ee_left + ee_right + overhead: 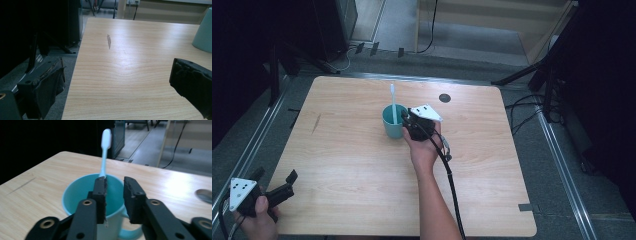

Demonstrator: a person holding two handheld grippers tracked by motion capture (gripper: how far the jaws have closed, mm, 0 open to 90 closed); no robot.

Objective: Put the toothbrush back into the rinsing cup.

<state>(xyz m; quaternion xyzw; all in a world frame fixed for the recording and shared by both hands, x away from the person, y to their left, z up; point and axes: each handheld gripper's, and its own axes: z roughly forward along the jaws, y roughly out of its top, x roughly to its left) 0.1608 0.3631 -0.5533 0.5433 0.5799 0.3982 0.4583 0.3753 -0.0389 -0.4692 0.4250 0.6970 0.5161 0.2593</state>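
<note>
Near the table's (362, 165) middle, toward its far edge, stood the teal cup (393, 121) holding the toothbrush (393, 102); my right gripper (114, 195), jaws part open above its rim, gripped nothing and needed steady centring, while my left gripper (274, 185) idled open at the near-left corner.

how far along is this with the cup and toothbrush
Done, it seems: the pale blue toothbrush stands inside the teal plastic cup. In hand: the right hand-held gripper sits at the cup's rim, jaws parted, holding nothing. Left: drawing away. The left hand-held gripper waits open.
</note>
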